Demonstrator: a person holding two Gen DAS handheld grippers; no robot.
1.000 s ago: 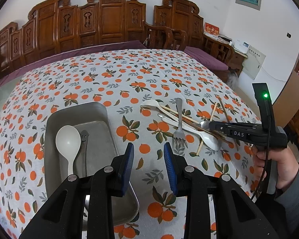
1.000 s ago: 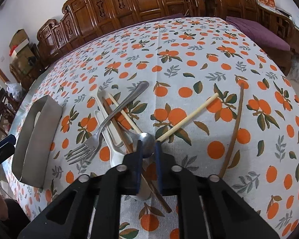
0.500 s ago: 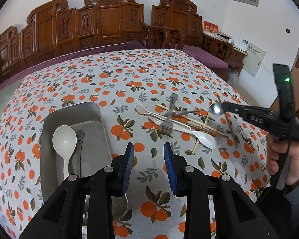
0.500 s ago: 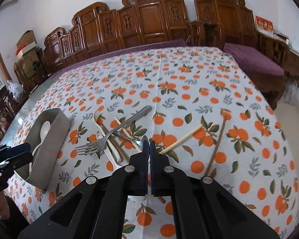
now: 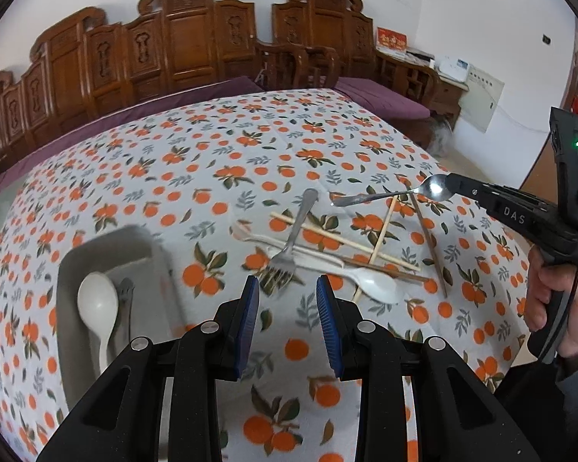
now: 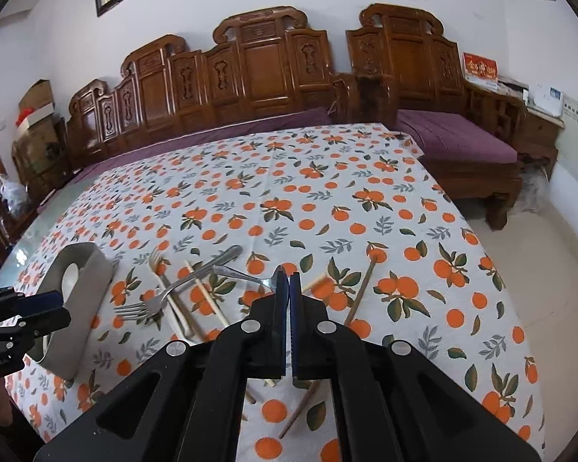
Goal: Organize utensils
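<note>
Partly done. Already in the metal tray (image 5: pixel 108 246) at the left of the worktop (image 5: pixel 219 142): a white spoon (image 5: pixel 98 304) and a dark utensil (image 5: pixel 125 296) beside it, too blurred to name. Now lifted clear of the cloth: a small metal spoon (image 5: pixel 397 192), pinched at its bowl by the right gripper (image 6: pixel 289 281), jaws pressed together on it, handle sticking out level toward the pile. Left gripper (image 5: pixel 287 315) empty, jaws partly spread, hovering over bare cloth between tray and pile.

Left to sort, all lying crossed near the middle of the worktop: a metal fork (image 5: pixel 293 238), a white plastic spoon (image 5: pixel 350 277), a second white plastic piece (image 5: pixel 273 238) under the fork, several chopsticks (image 5: pixel 381 238) both pale and dark. Probably more than half the work outstanding, with the held spoon due for the tray next.

Against a second ago: jaws of the right gripper have just been closing, then around the spoon as it lay on the pile, now tight on its bowl. Spoon up off the heap, right gripper raised and tipped toward level. Left gripper shifted sideways toward the pile, same spread. Tray contents and remaining pile unchanged.
</note>
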